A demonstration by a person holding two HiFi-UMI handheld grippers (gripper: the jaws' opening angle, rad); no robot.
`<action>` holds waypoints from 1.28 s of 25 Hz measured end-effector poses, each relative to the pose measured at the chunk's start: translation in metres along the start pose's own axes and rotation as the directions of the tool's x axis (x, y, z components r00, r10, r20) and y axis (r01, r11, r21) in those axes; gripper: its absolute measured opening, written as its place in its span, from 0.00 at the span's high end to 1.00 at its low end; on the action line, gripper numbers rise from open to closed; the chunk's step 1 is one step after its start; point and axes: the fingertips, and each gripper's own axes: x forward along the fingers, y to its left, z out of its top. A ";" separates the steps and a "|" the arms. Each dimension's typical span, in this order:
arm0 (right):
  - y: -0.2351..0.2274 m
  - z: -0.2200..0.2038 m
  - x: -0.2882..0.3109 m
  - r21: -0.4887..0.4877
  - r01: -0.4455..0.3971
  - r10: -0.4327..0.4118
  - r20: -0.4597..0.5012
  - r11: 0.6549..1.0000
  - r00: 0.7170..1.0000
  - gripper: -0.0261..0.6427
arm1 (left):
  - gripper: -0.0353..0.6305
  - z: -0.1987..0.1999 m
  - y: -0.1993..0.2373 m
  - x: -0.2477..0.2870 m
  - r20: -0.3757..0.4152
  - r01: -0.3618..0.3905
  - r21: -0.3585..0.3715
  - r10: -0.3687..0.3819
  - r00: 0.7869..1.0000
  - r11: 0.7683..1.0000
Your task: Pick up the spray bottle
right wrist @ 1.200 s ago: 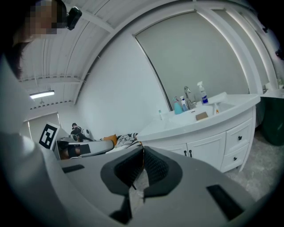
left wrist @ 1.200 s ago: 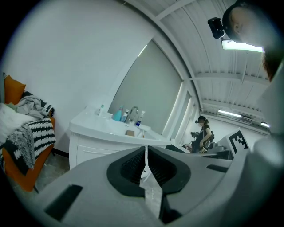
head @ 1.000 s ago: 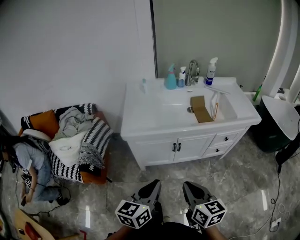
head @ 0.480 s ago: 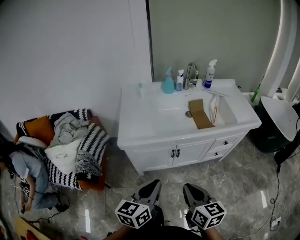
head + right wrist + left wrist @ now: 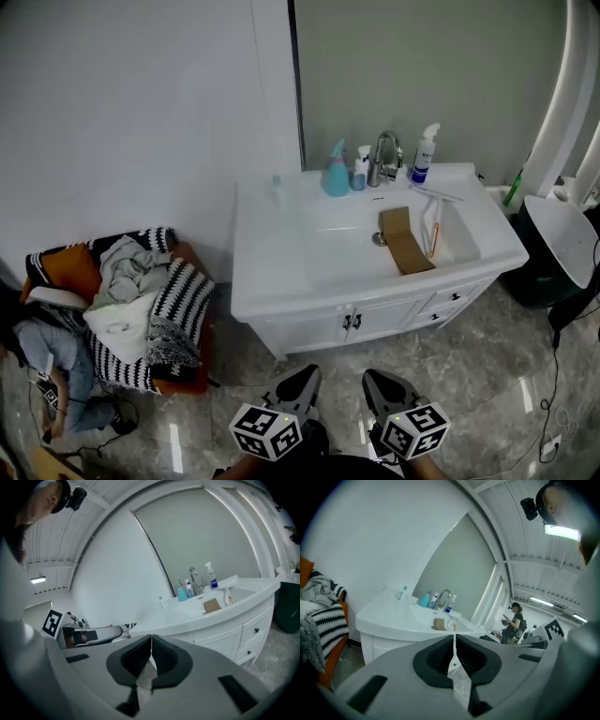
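A white spray bottle [image 5: 425,155] with a blue label stands at the back of the white vanity [image 5: 281,281], right of the faucet [image 5: 384,155]. A teal spray bottle [image 5: 336,171] stands left of the faucet. Both grippers hang low at the bottom of the head view, well short of the vanity. My left gripper [image 5: 305,378] and right gripper [image 5: 375,380] are shut with nothing between the jaws. The left gripper view shows its jaws [image 5: 454,639] shut, with the white bottle [image 5: 450,604] far ahead. In the right gripper view the jaws [image 5: 151,651] are likewise shut, the white bottle [image 5: 212,577] distant.
A brown flat piece [image 5: 405,239] and an orange stick [image 5: 434,234] lie in the basin. A small bottle [image 5: 277,190] stands on the left counter. An armchair piled with clothes [image 5: 141,300] is to the left, a black bin [image 5: 553,253] to the right. A person [image 5: 514,625] stands far off.
Both shut grippers have moved toward the vanity together. The vanity now sits a little nearer and the armchair has slid left in the head view.
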 end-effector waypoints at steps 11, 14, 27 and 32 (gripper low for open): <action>-0.017 0.028 0.052 0.004 0.044 -0.044 0.001 0.999 0.999 0.95 | 0.92 0.027 0.039 0.043 -0.029 0.042 -0.002 -0.042 0.999 0.999; -0.018 0.037 0.067 0.000 0.052 -0.052 0.008 0.999 0.999 0.95 | 0.92 0.034 0.051 0.052 -0.045 0.049 0.012 -0.048 0.998 0.999; -0.010 0.064 0.134 -0.006 0.060 -0.060 0.046 0.998 0.997 0.95 | 0.92 0.067 0.094 0.076 -0.069 0.109 0.058 -0.105 0.992 0.992; -0.010 0.067 0.146 -0.003 0.072 -0.072 0.053 0.997 0.996 0.95 | 0.92 0.076 0.110 0.089 -0.075 0.129 0.085 -0.122 0.990 0.988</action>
